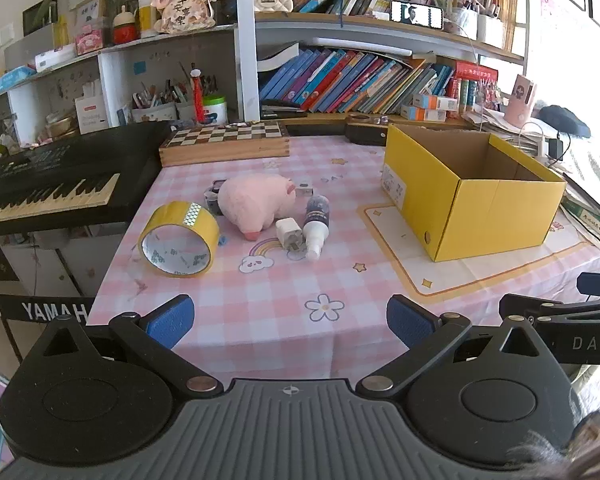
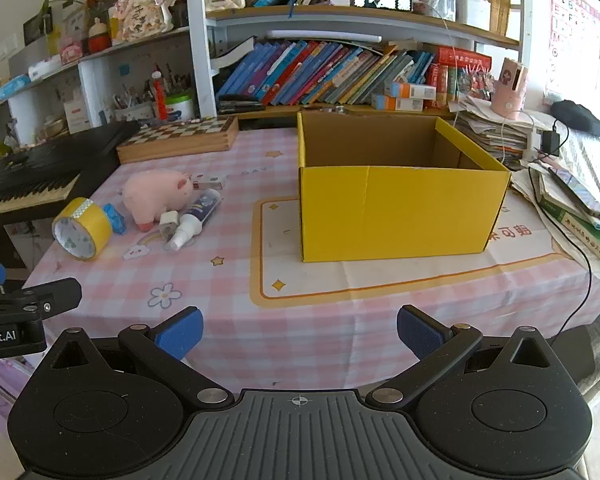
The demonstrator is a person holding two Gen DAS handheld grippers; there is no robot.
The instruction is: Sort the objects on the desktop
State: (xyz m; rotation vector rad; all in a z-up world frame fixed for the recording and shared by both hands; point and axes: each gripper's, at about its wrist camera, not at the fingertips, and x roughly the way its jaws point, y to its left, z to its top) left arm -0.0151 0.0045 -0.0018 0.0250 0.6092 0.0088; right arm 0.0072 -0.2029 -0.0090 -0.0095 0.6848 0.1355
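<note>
Holding both grippers wide open and empty above the table's near edge, you face the tape roll (image 1: 179, 240), plush pig (image 1: 256, 200), spray bottle (image 1: 316, 220) and yellow box (image 2: 396, 208); left gripper (image 1: 290, 322), right gripper (image 2: 300, 330).

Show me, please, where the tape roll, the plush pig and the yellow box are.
tape roll (image 1: 179, 240): left wrist view, inner core.
plush pig (image 1: 252, 200): left wrist view, its back.
yellow box (image 2: 396, 212): right wrist view, front wall.

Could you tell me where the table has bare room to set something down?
Free: the checked cloth along the near edge, before the tape and box; also the strip between the spray bottle and box. Crowded: the cluster of tape, plush pig, charger and bottle, packed close together.
</note>
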